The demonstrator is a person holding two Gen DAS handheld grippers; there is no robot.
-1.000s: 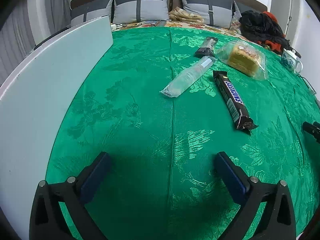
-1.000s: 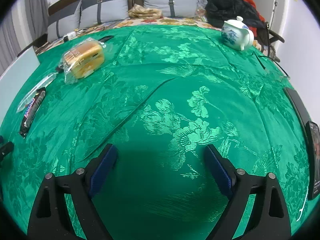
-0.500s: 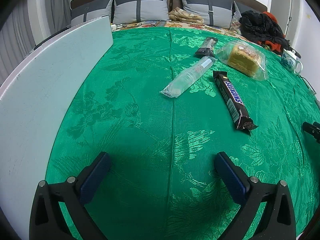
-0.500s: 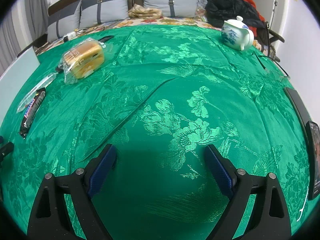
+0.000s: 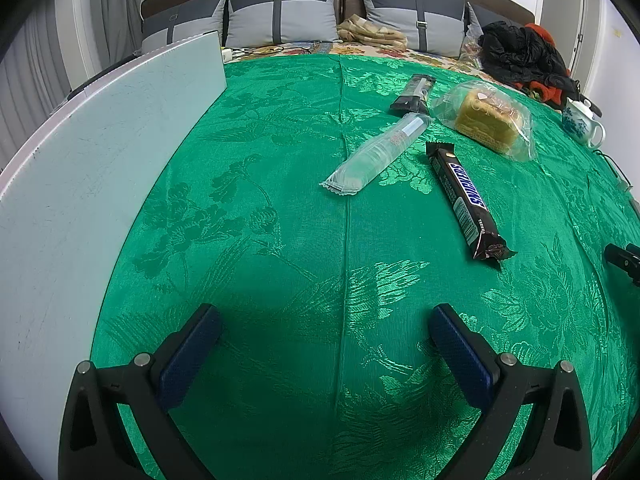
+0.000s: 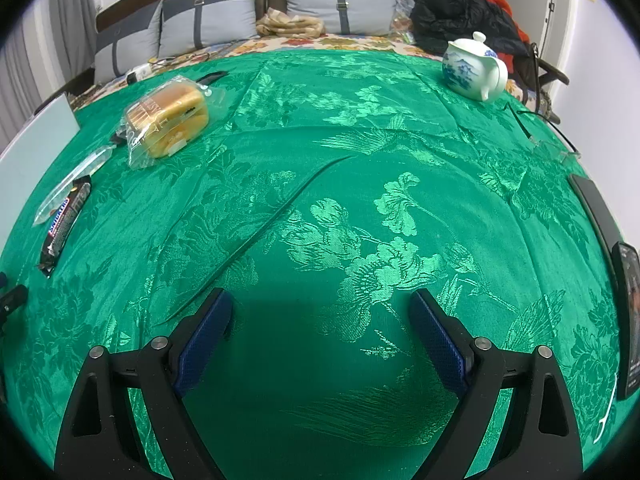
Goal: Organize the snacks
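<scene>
A Snickers bar lies on the green cloth, right of centre in the left wrist view; it also shows far left in the right wrist view. A clear wrapped snack pack lies beside it. A small dark packet and a bagged cake lie farther back; the bagged cake is also in the right wrist view. My left gripper is open and empty, well short of the snacks. My right gripper is open and empty over bare cloth.
A pale board stands along the left edge of the table. A white and blue teapot sits at the back right. A dark phone-like device and cables lie at the right edge. Pillows and clothes are behind the table.
</scene>
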